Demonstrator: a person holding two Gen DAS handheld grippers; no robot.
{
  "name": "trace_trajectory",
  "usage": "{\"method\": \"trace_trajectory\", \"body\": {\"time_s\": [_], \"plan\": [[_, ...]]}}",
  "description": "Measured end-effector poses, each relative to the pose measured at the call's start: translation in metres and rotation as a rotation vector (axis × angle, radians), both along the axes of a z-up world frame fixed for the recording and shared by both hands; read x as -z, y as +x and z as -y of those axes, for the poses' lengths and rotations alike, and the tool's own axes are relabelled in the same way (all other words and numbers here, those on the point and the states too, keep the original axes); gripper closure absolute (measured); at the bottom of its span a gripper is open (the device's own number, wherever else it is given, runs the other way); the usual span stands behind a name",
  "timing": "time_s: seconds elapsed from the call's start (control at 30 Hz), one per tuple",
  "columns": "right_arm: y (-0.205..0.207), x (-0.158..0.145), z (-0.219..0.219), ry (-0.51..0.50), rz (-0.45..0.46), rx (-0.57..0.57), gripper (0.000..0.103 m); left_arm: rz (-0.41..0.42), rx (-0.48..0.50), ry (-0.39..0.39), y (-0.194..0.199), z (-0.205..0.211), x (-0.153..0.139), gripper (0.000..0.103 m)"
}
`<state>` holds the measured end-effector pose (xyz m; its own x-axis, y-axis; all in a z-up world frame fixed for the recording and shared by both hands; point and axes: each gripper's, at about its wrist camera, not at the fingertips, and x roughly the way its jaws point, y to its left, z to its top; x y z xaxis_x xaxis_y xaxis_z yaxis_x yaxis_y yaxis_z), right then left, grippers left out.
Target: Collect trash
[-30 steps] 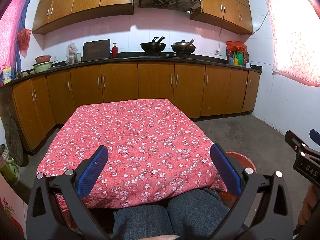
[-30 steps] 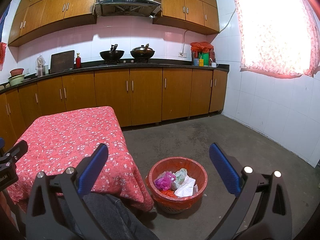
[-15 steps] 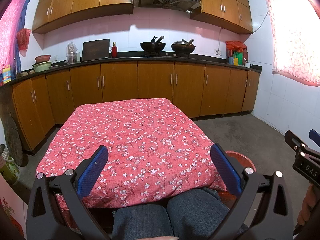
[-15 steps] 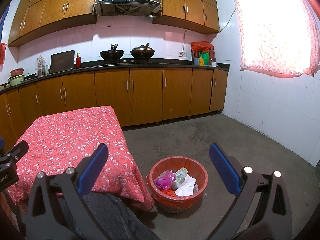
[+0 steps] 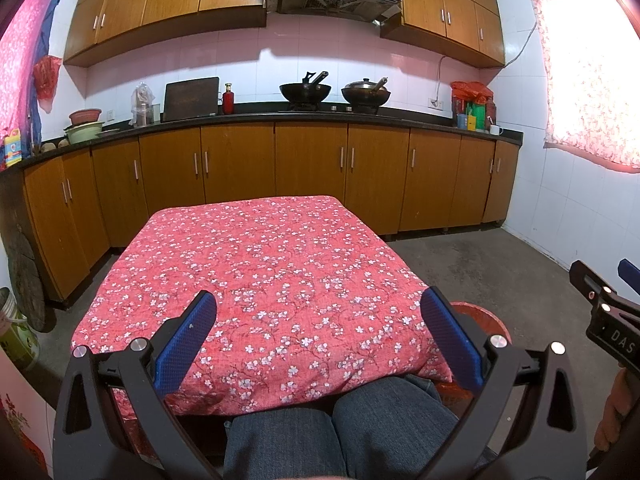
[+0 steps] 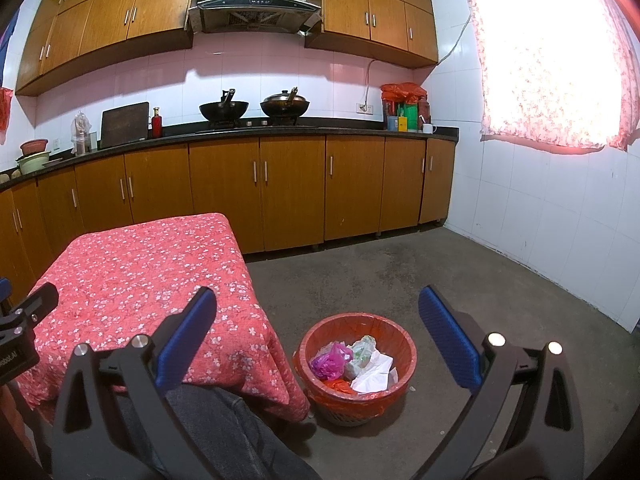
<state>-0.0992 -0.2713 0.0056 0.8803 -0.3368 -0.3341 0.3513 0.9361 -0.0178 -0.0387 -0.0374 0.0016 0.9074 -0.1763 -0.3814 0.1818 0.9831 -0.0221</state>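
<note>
The left gripper [image 5: 318, 334] stands with its jaws spread wide and nothing between them, its blue pads [image 5: 186, 338] hanging over the near edge of the table [image 5: 260, 264], which is covered in a red flowered cloth. The right gripper [image 6: 318, 334] is spread just as wide and just as empty, held off the table's right side above the concrete floor [image 6: 420, 276]. Between its pads, down on the floor just beside the table's hanging cloth, sits the red basket [image 6: 356, 360], lined with a red bag and already holding trash [image 6: 354, 362]: a pink plastic bag, crumpled white paper and a pale wrapper. The person's knees in jeans [image 5: 340, 428] show under the table edge. No loose rubbish is visible on the cloth or on the floor in either view, so the collecting looks finished or nearly so, with both tools idle. If anything remains, it lies outside these views; the next move would call for finding it first, then closing one gripper on it and carrying it over the basket's rim.
</note>
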Motion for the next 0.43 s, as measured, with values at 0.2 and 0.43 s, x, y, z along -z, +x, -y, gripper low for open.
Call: {"method": "trace_trajectory", "body": {"time_s": [0.2, 0.43], "plan": [[0.0008, 0.0014, -0.0018, 0.003, -0.002, -0.002, 0.004, 0.008, 0.002, -0.002, -0.0019, -0.0007, -0.0004, 0.002], [0.0002, 0.0037, -0.0078, 0.007, -0.001, -0.004, 0.004, 0.010, 0.010, -0.005, -0.0036, -0.0036, -0.0007, 0.002]]}}
